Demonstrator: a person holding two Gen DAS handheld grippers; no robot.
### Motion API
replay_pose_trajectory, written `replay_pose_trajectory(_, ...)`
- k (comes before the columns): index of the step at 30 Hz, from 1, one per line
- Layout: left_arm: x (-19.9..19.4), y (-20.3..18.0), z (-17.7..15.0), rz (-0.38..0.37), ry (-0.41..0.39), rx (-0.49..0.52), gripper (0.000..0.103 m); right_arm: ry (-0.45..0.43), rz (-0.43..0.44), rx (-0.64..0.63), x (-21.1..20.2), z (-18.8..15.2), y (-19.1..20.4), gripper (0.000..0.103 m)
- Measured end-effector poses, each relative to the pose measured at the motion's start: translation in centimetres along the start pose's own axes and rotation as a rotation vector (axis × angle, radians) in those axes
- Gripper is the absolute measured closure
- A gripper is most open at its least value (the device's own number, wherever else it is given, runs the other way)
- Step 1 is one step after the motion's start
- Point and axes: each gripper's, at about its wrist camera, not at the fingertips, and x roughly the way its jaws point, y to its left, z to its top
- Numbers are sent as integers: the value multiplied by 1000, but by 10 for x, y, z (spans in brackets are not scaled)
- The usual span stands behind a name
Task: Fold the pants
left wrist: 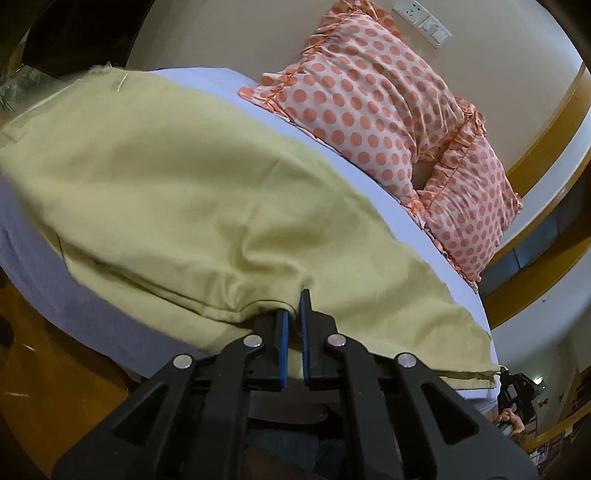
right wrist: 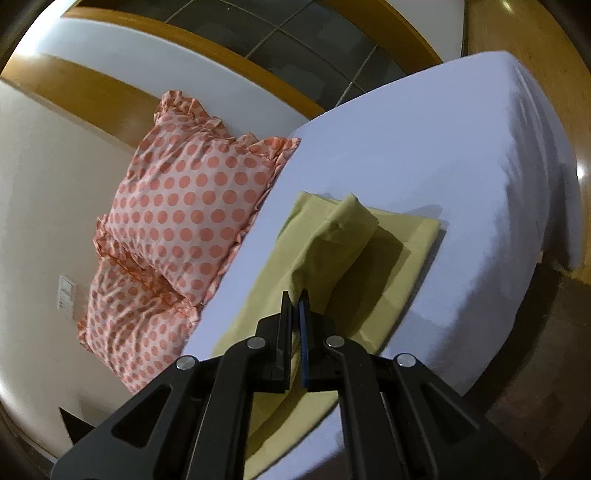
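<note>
The pants (left wrist: 177,192) are olive-yellow cloth spread over a white bed (left wrist: 229,83). My left gripper (left wrist: 294,300) is shut on a bunched fold of the pants at their near edge. In the right wrist view the pants (right wrist: 402,236) lie partly folded on the bed (right wrist: 424,147). My right gripper (right wrist: 294,301) is shut on a raised ridge of the cloth and holds it up above the flat layer beneath.
Two orange polka-dot pillows (left wrist: 373,107) (right wrist: 192,206) lie against the cream wall at the head of the bed. A wall switch plate (left wrist: 424,22) is above them. Wooden floor (right wrist: 535,350) borders the bed's side. The other gripper (left wrist: 517,395) shows at the pants' far corner.
</note>
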Motion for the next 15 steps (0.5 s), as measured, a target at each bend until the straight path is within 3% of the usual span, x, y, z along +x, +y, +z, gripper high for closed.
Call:
replay_pose_trajectory(3, -2, 5, -5, -9, -6, 9, 93, 11, -46, -5, -5, 0, -3, 90)
replay_pose_trajectory(4, -4, 6, -8, -20, -7, 11, 91, 5, -66, 8, -9, 0, -6, 68)
replay_pose_trajectory(5, -6, 8, -12, -31, -11, 17, 83, -23, -94, 21, -16, 2, -11, 36)
replay_pose_trajectory(6, -8, 9, -15, -42, -15, 21, 74, -65, -109, 28, -24, 3, -15, 29)
replay_pose_trajectory(8, -13, 9, -20, -75, -35, 34, 67, -119, -135, 20, -34, 6, -21, 29)
replay_pose_trajectory(11, -21, 7, -27, -112, -57, 58, 52, -120, -139, 27, -32, 10, -28, 32)
replay_pose_trajectory(15, -29, 9, -34, -150, -70, 66, 46, -101, -110, -9, -18, 6, -26, 38)
